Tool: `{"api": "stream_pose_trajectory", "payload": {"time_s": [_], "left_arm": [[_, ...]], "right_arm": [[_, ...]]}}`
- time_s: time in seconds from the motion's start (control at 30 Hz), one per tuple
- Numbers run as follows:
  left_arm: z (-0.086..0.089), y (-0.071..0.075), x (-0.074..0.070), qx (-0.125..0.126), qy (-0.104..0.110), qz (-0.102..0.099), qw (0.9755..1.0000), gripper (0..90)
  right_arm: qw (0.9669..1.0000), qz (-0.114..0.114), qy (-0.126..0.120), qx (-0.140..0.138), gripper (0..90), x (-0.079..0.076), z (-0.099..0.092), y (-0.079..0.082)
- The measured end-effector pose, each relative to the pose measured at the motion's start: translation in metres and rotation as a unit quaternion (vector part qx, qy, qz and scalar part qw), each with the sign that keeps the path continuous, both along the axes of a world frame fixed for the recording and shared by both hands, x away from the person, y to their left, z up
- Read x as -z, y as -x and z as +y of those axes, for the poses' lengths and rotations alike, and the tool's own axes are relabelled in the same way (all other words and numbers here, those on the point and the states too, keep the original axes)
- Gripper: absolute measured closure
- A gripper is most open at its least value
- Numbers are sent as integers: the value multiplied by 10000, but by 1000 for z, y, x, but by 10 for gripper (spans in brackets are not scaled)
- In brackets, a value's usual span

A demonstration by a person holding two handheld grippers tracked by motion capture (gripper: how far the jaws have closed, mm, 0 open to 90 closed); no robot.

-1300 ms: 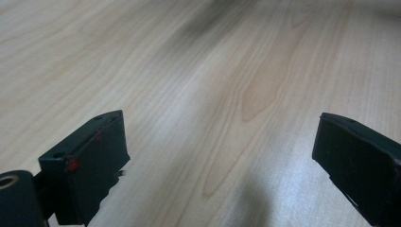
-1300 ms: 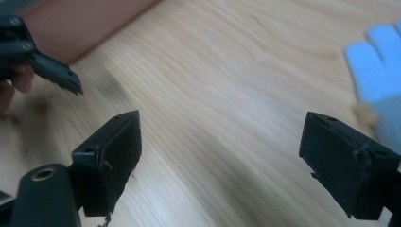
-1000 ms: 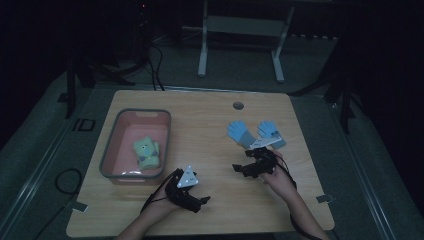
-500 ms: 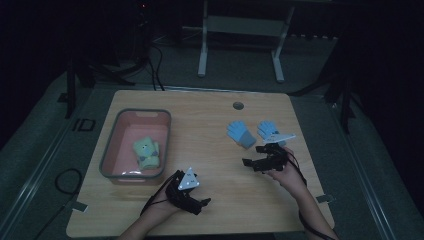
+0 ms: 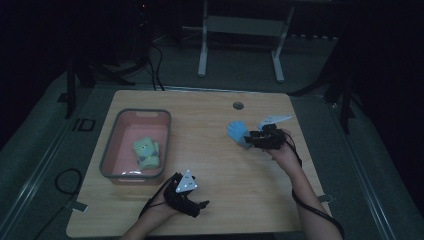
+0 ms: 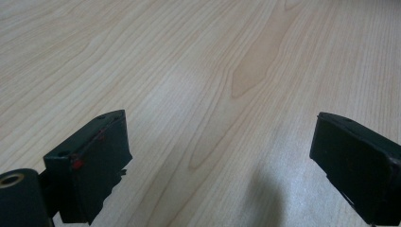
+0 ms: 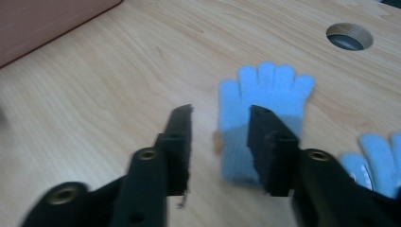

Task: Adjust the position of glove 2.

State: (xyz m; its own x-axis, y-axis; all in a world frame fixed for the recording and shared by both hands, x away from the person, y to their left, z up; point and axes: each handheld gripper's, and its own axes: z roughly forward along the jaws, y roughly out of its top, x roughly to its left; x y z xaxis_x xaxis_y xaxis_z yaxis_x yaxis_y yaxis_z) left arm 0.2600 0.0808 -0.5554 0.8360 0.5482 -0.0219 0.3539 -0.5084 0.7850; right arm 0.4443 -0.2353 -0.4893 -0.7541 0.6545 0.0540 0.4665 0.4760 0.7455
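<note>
The right tool (image 7: 220, 142), jaws just narrowing with nothing gripped, hovers beside a blue glove (image 7: 262, 118) on the counter (image 5: 210, 115); the left tool (image 6: 220, 161) rests spread; no writing is legible.

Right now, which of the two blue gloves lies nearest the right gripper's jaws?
The blue glove with all its fingers in view, near the table's round hole: the right gripper is at its cuff. The other glove lies off to the side.

On the table (image 5: 220, 165), the tub (image 5: 107, 162) sits at the left with a soft toy (image 5: 146, 152) inside. A glove (image 5: 237, 132) lies right of centre, a second glove (image 7: 376, 163) just beside it. The cable hole (image 5: 238, 106) lies behind them, near the far edge.
</note>
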Motion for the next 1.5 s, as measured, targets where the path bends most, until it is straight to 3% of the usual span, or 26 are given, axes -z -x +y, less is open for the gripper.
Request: {"api": "stream_pose_trajectory", "payload": {"time_s": [0.13,0.33,0.43,0.63,0.73,0.93,1.03,1.17,1.3,1.5], "left_arm": [[0,1,0,-2,29,2,10000,57],[-1,2,2,54,-3,-10,10000,57],[-2,2,3,96,-32,-9,9999,57],[-2,2,4,100,-6,28,9999,57],[-2,2,5,100,7,25,9999,57],[-2,2,5,101,-12,34,9999,57],[-2,1,5,97,1,30,9999,57],[-1,1,4,98,19,2,9999,57],[-1,1,2,84,18,-33,10000,57],[1,1,1,30,22,-62,10000,58]], "right_arm": [[9998,-71,174,-24,663,5,9,-18],[9988,-140,468,66,638,17,19,-41],[9991,-118,411,76,605,23,20,-50],[9990,-95,441,24,581,38,22,-60],[9976,-39,689,32,576,50,24,-61],[9976,-131,679,72,657,60,29,-57],[9984,-126,501,221,764,62,28,-54],[9979,-106,385,509,837,63,32,-48],[9954,5,426,856,865,54,40,-39],[9905,-9,138,1365,868,25,43,-11]]}}
